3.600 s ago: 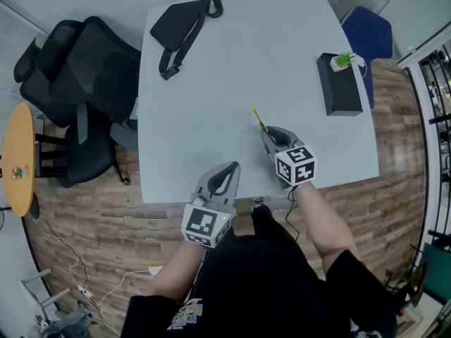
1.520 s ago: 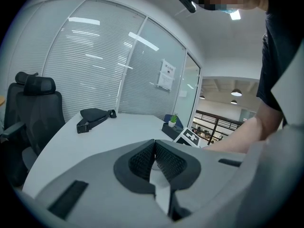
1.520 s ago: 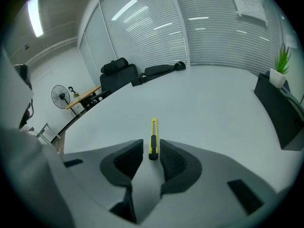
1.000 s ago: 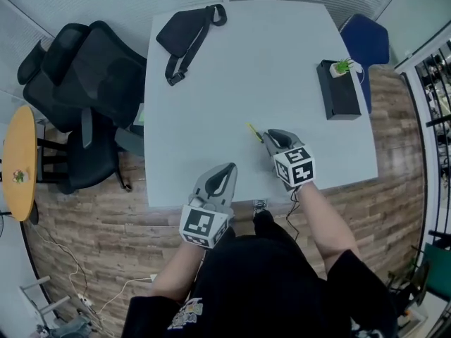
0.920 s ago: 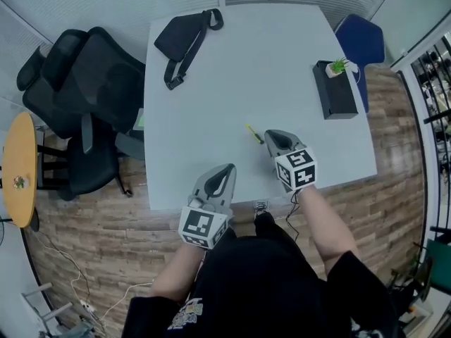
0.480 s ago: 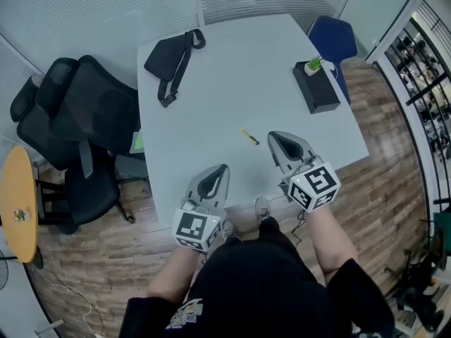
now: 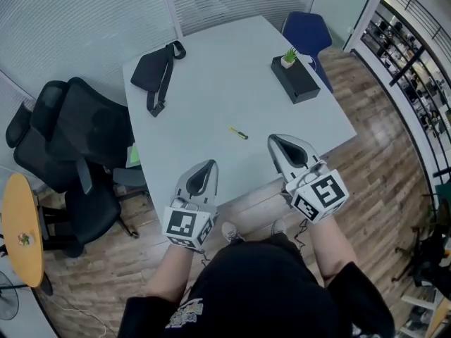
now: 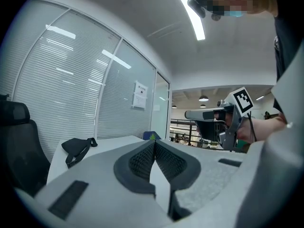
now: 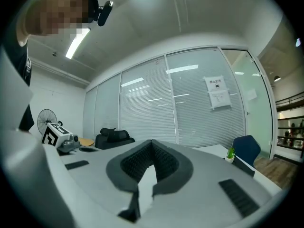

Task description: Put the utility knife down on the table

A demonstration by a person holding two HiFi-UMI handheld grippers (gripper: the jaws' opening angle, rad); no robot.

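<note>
The small yellow utility knife (image 7: pixel 238 133) lies alone on the pale grey table (image 7: pixel 211 83), free of both grippers. My right gripper (image 7: pixel 277 140) hangs raised, nearer me than the knife and to its right, jaws shut on nothing. My left gripper (image 7: pixel 205 165) is held near the table's front edge, also shut and empty. In the left gripper view the pads (image 8: pixel 154 144) meet at the tips, and the right gripper (image 8: pixel 209 120) shows beyond them. In the right gripper view the pads (image 9: pixel 152 144) are closed too, pointing level at the glass wall.
A black sling bag (image 7: pixel 155 72) lies at the table's far left. A black box with a small green plant (image 7: pixel 294 76) sits far right, a blue chair (image 7: pixel 306 28) behind it. Black office chairs (image 7: pixel 77 132) stand left of the table, beside a round wooden table (image 7: pixel 20 238).
The right gripper has let go of the knife, shut and lifted back toward me; the knife stays on the table. The left gripper rose a little. The head view has swung, showing more room.
</note>
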